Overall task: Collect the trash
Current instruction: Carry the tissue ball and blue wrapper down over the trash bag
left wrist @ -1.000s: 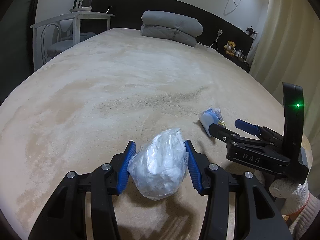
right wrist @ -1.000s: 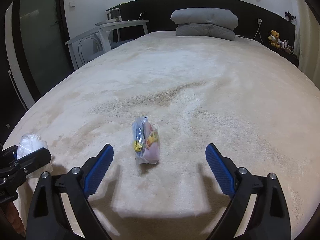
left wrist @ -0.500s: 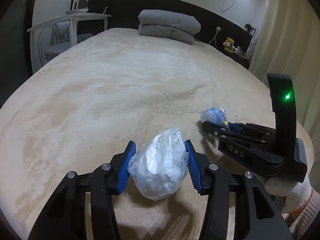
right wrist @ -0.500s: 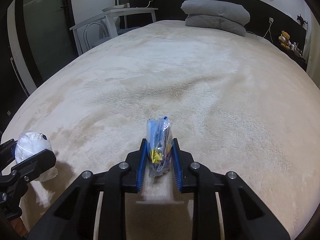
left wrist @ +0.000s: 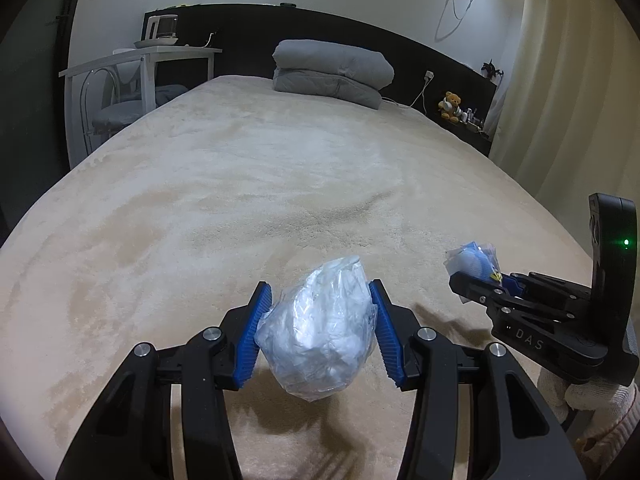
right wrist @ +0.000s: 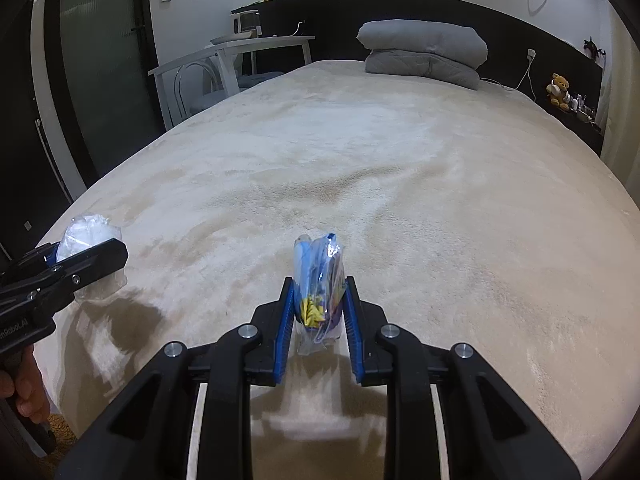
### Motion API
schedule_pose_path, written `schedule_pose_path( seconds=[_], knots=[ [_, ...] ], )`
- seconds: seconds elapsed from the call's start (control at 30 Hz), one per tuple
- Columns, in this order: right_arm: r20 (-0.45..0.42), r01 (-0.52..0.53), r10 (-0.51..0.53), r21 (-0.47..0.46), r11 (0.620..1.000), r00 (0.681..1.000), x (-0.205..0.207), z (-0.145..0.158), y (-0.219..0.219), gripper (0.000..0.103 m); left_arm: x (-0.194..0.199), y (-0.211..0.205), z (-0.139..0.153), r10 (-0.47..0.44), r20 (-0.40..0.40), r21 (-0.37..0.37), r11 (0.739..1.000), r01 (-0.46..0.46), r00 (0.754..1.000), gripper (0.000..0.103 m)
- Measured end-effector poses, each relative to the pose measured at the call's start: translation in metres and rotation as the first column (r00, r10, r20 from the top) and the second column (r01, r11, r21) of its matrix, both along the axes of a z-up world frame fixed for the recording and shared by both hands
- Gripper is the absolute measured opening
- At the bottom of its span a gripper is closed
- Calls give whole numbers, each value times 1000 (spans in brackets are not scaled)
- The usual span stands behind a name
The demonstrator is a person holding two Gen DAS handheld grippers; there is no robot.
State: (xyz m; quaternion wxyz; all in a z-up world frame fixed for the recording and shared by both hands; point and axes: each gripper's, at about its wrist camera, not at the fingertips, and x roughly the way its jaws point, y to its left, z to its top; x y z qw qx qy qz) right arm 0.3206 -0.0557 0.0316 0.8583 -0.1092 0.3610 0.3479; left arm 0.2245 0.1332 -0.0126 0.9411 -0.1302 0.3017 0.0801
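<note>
Two grippers, both w/ something clamped. Left gripper (left wrist: pixel 320 330) has its blue ribbed pads pressed into both sides of a crumpled clear plastic bag stuffed w/ white tissue (left wrist: pixel 318 330), so it's only partly closed, and the bag looks lifted a bit above the fuzzy beige bedspread (left wrist: pixel 280 184), shadow underneath. Right gripper (right wrist: pixel 319 308) is pinched nearly closed on a thin blue and yellow crinkly wrapper (right wrist: pixel 319 284), held upright btw the pads, also over the bedspread. Folded grey duvet (left wrist: pixel 330 72) sits at the far end by the black headboard (left wrist: pixel 420 48), well apart from both.
</note>
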Motion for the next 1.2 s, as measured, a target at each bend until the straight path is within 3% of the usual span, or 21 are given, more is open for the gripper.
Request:
schedule_pose_path(
  seconds=[0.53, 0.77, 1.2],
  knots=[
    [37, 58, -61, 75, 995, 997, -82, 30, -65, 25, -55, -39, 20, -11, 84, -3, 1000, 11, 996, 49],
    [77, 66, -72, 80, 995, 994, -119, 41, -103, 25, -79, -66, 21, -55, 100, 30, 998, 53, 993, 49],
    [76, 81, -87, 70, 994, 993, -177, 39, -160, 25, -128, -112, 20, -122, 121, 56, 992, 115, 985, 49]
  ],
)
